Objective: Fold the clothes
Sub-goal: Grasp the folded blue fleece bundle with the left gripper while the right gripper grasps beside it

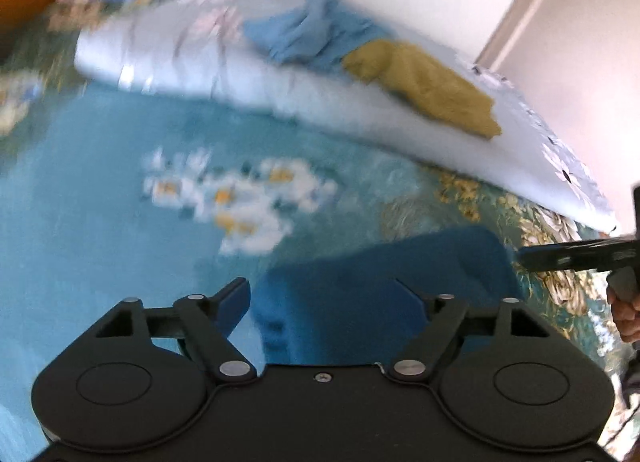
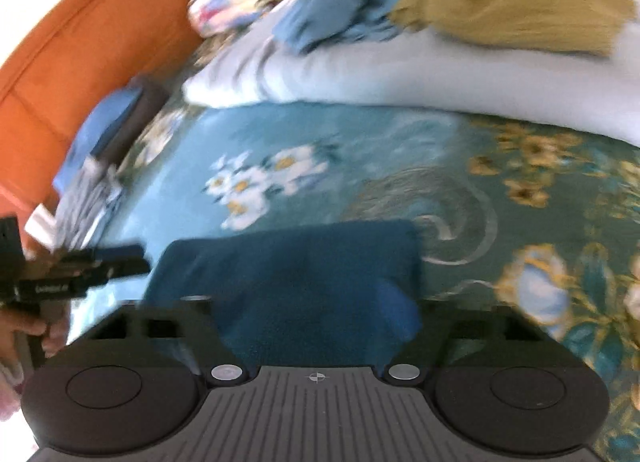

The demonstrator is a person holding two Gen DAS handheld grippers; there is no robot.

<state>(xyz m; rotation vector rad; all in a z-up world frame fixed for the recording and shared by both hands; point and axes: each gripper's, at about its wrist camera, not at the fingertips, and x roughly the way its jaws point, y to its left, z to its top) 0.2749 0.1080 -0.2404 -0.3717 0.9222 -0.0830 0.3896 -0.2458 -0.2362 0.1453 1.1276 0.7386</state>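
— Dark blue cloth [image 1: 380, 286] is being seen folded on the floral bedspread [image 1: 100, 221], directly ahead of the left tool [image 1: 324, 298], whose fingers are being held wide apart around its near edge.

— And the right tool [image 2: 316, 302]?

— It is likewise being held spread over the same cloth [image 2: 288, 270], nothing gripped. Writing on the tool is being blurred beyond reading.

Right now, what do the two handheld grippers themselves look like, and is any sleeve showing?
Both are matte black plastic. The left gripper has two round disc housings, scissor-style links with silver rivets, and blue-faced fingers. The right gripper is similar, with a ribbed grey centre panel bearing a small crosshair mark. Each has a pistol-style handle, seen from the other camera. A pale pinkish cuff shows at the frame edge; it is blurred.
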